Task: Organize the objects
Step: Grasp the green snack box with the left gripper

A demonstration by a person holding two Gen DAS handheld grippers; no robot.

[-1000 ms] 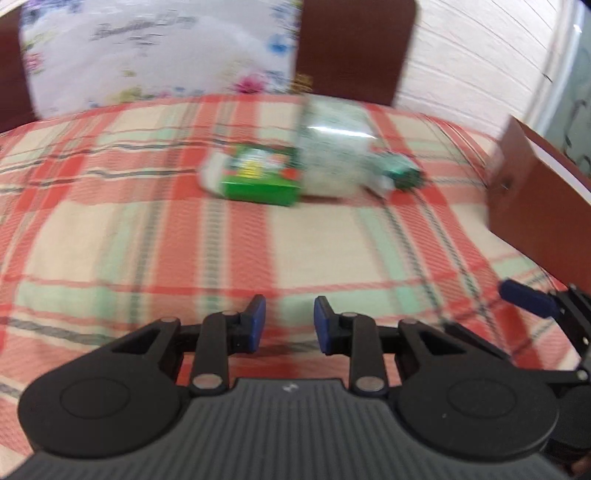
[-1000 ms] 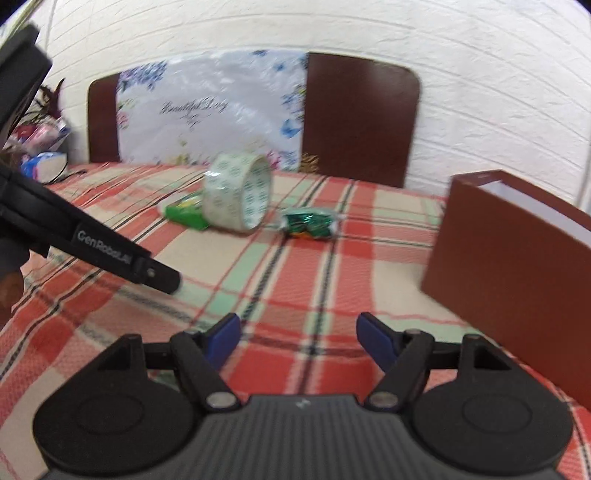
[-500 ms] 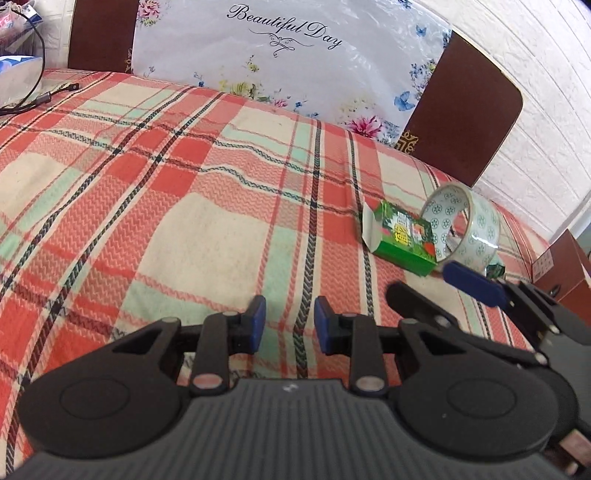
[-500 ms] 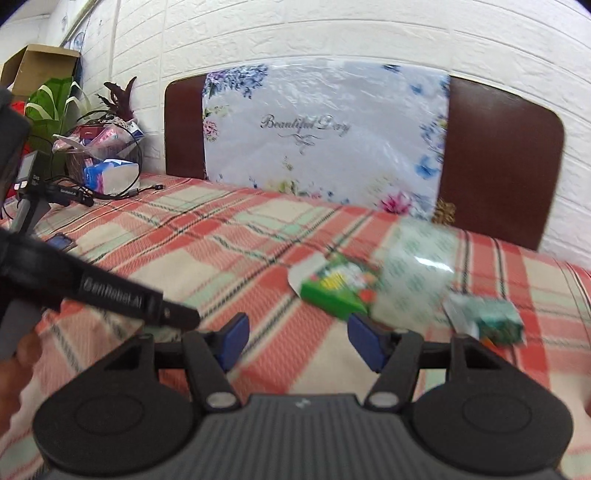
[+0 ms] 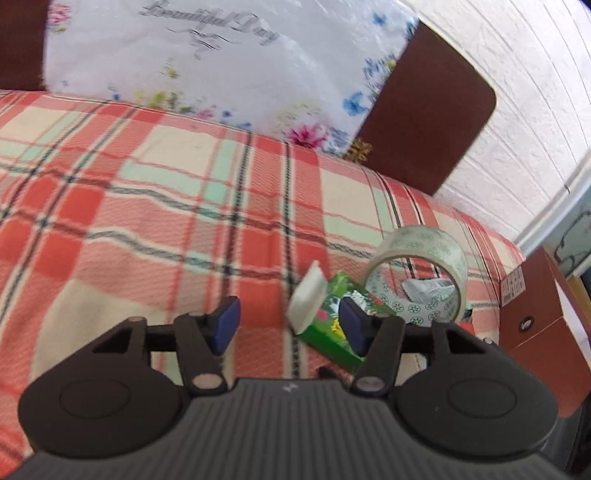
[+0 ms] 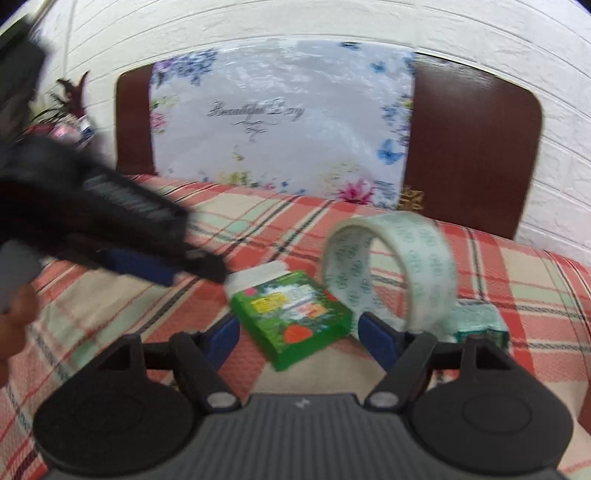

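Left wrist view: left claw (image 5: 290, 325) spread wide, empty, low over plaid cloth (image 5: 147, 206). Green box (image 5: 332, 332) flat on the cloth, white flap (image 5: 308, 301) raised at its near-left end; right blue pad (image 5: 352, 325) overlapping the box in view, contact not discernible. Tape roll (image 5: 421, 275) standing on edge just right of the box, crumpled wrapper (image 5: 428, 286) visible through its hole. Brown box (image 5: 543, 306) at far right edge, apart from the roll. Floral sheet (image 5: 221, 62) reading "Beautiful Day" propped against brown chair back (image 5: 424, 122) behind; white brick wall (image 5: 535, 74) beyond. Right wrist view: right claw (image 6: 299, 338) spread wide, empty, green box (image 6: 291, 317) lying ahead between its pads, untouched. Tape roll (image 6: 391, 266) upright on edge just right of the box, touching or nearly so, cannot tell. Teal packet (image 6: 478, 323) on the cloth (image 6: 517, 280) behind the roll's right side. Left claw (image 6: 177, 264) blurred, reaching in from the left, tip just beside the box's white flap (image 6: 258, 275). Floral sheet (image 6: 280, 122) and chair back (image 6: 476, 147) against the wall (image 6: 332, 22); plant and clutter (image 6: 66, 110) at far left, blurred.
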